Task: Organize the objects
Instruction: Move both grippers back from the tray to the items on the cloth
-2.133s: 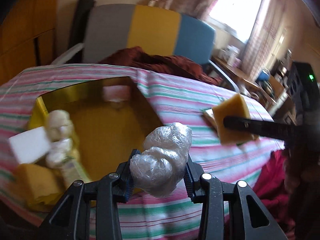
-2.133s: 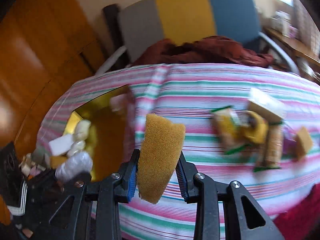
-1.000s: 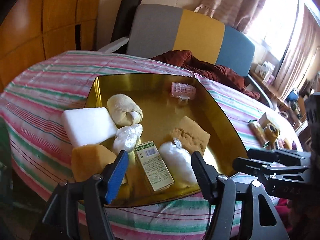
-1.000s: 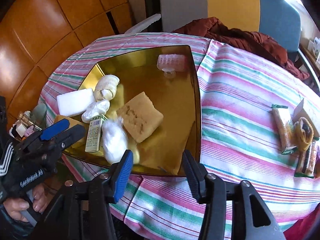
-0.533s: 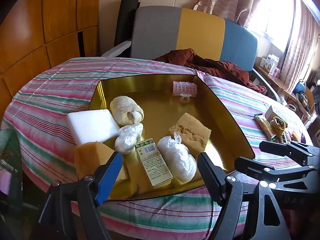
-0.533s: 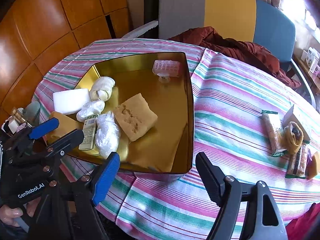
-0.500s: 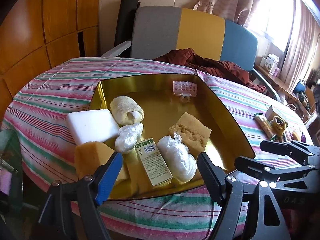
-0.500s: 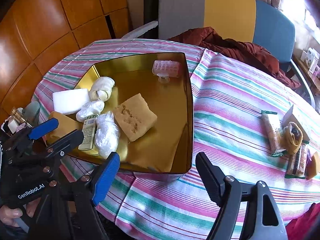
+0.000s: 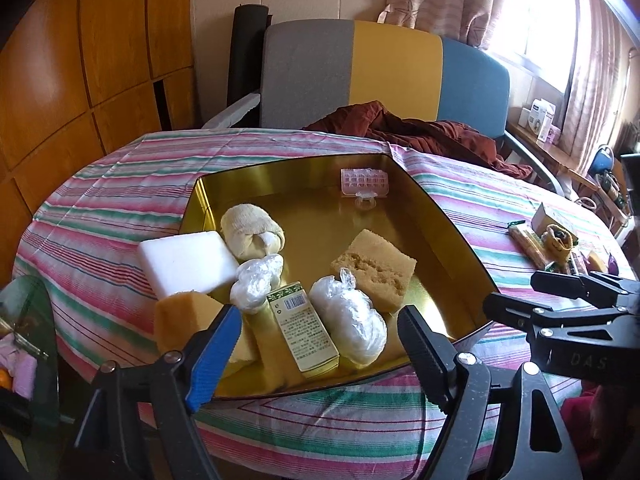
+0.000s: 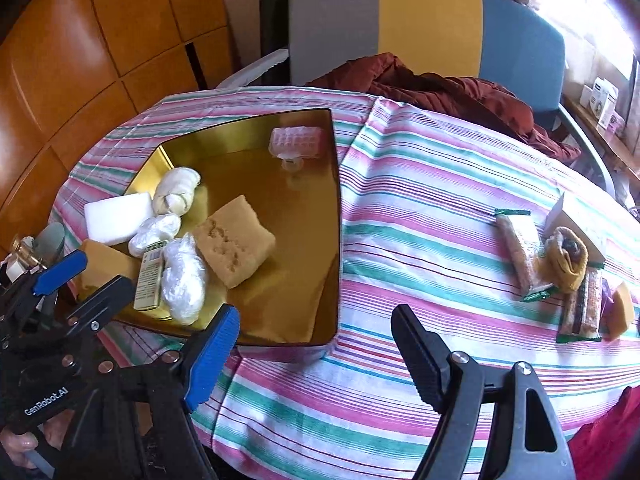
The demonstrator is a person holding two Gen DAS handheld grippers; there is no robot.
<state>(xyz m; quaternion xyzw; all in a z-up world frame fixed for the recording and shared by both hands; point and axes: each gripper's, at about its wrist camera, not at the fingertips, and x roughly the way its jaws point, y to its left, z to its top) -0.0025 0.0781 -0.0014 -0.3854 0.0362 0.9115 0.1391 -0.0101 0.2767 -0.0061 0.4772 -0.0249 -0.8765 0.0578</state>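
Observation:
A gold tray point(image 9: 440, 216) point(image 10: 336, 200) on the striped tablecloth holds a tan sponge point(image 9: 374, 268) point(image 10: 234, 240), a clear plastic bag bundle point(image 9: 348, 316) point(image 10: 184, 276), a green-and-white box point(image 9: 304, 324), a white foam block point(image 9: 186, 262), a cream cloth roll point(image 9: 250, 230) and a pink plastic piece point(image 9: 364, 180). My left gripper point(image 9: 316, 320) hovers over the tray's near edge, its jaws opening with nothing gripped. My right gripper point(image 10: 314, 316) stands open and empty above the cloth by the tray's near right corner.
Snack bars point(image 10: 520, 248), a yellow sock point(image 10: 566, 256), a white box point(image 10: 576, 220) and a small yellow sponge point(image 10: 622, 308) lie at the table's right. A grey, yellow and blue chair point(image 9: 384, 68) with dark red cloth point(image 9: 420, 132) stands behind. Wood panels line the left.
Two seconds ago my left gripper held the plastic bag and my right held the tan sponge. Both now lie in the tray, and both grippers have let go, widened and drawn back.

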